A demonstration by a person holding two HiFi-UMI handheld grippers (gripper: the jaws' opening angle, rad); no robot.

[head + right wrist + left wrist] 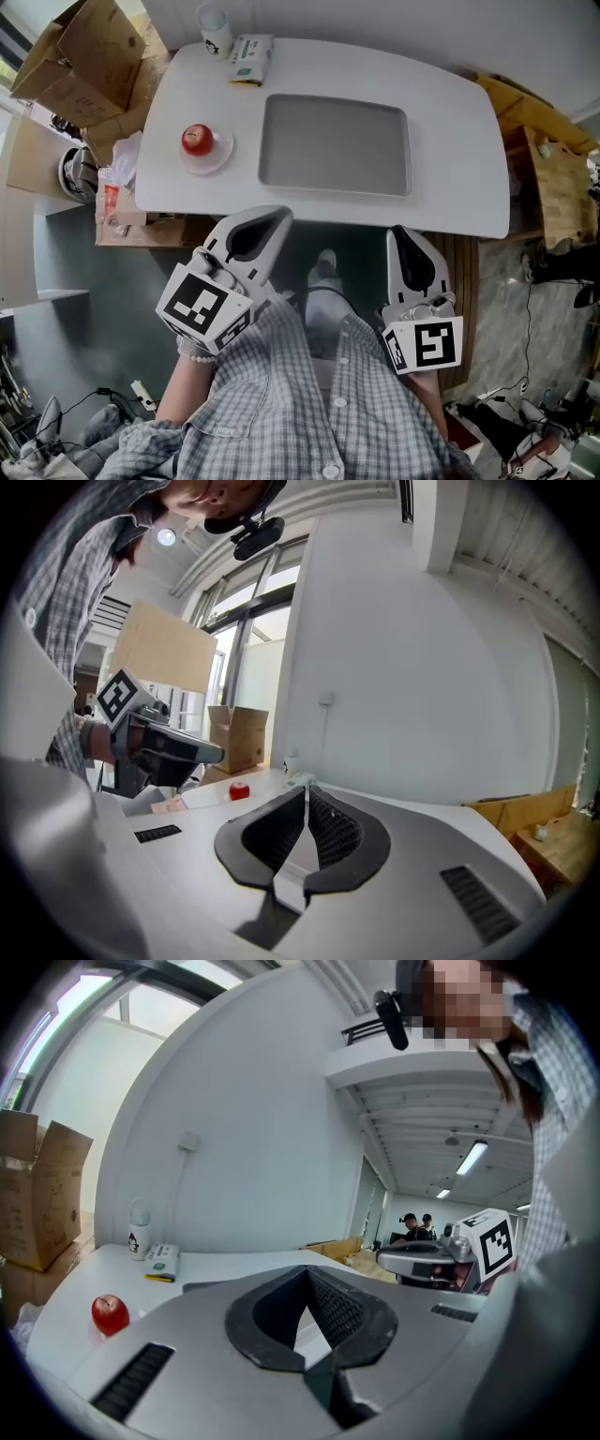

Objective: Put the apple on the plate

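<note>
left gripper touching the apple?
Apart. Head view: the left gripper hangs short of the table edge; the apple sits on its plate well beyond.

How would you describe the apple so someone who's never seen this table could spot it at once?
Start at the white rounded table with the grey rectangular tray in its middle. Left of the tray, near the table's left end, sits a round red apple on a clear round plate. It is the only red thing on the table.

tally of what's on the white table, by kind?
apple: 1
plate: 1
tray: 1
bottle: 1
packet: 1
Total: 5
</note>
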